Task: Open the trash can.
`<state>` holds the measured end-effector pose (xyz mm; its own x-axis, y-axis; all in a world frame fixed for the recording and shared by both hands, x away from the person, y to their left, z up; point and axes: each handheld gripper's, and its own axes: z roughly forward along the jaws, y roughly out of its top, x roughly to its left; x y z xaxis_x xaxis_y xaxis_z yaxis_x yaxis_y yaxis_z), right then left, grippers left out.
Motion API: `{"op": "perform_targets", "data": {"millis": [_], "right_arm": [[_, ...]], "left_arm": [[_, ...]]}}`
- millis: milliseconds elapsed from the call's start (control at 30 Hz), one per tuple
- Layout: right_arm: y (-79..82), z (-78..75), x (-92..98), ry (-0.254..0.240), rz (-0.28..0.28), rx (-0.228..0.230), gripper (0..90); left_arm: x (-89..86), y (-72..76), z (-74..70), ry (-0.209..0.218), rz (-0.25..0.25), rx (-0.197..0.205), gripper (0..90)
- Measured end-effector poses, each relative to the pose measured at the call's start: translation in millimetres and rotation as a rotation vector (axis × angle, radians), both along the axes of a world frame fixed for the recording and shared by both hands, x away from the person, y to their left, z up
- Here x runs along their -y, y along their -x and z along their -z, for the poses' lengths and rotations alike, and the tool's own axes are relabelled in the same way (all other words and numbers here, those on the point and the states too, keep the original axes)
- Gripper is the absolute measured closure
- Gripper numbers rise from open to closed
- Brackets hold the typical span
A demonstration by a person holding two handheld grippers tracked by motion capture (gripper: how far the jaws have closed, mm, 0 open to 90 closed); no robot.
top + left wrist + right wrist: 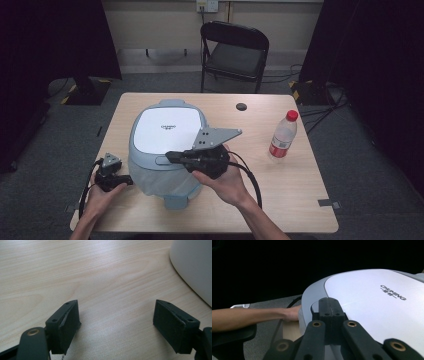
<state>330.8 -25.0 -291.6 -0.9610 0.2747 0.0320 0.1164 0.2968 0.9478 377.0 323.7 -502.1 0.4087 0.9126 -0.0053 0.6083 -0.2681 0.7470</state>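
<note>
right tongs (329,305), clenched empty, hover at the cooker (167,130) lid's front latch. left tongs (117,322) rest released on the tabletop (75,270). next, likely press the latch.

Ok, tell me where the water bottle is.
In the high view the water bottle stands upright on the right side of the table, apart from the air fryer at its left.

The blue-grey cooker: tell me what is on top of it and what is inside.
The cooker has its white lid shut. The right gripper, jaws closed with nothing between them, is at the lid's front edge. The shut lid hides whatever is inside.
</note>
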Motion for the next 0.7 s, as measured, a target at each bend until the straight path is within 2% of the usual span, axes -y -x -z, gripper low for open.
{"op": "perform_targets", "data": {"millis": [100, 200, 433, 500, 567, 633, 700], "right_arm": [[1.7, -1.2, -2.2, 0.019, 0.01, 0.023, 90.0], [1.5, -2.9, -1.7, 0.035, 0.032, 0.026, 90.0], [1.3, -2.1, -1.4, 0.036, 0.025, 0.016, 90.0], [1.2, -3.3, -1.7, 0.051, 0.017, 0.028, 90.0], [-1.3, -5.4, -1.2, 0.063, 0.002, 0.012, 90.0], [0.7, -6.8, -2.6, 0.084, 0.007, 0.033, 90.0], [0.9, -6.9, -2.0, 0.082, 0.005, 0.023, 90.0]], "left_arm": [[0.1, 0.0, 0.0, 0.0, -0.001, 0.0, 20.6], [0.4, -0.3, 0.1, -0.001, 0.002, 0.0, 20.1], [0.6, -0.6, 0.2, -0.001, 0.006, 0.0, 18.9], [0.3, -0.7, 0.1, -0.004, 0.008, 0.0, 18.9], [0.4, -0.6, 0.0, -0.002, 0.008, -0.002, 18.9], [0.1, -0.8, 0.0, -0.006, 0.01, 0.0, 18.9], [0.0, -1.0, 0.0, -0.007, 0.011, 0.001, 18.8]]}}
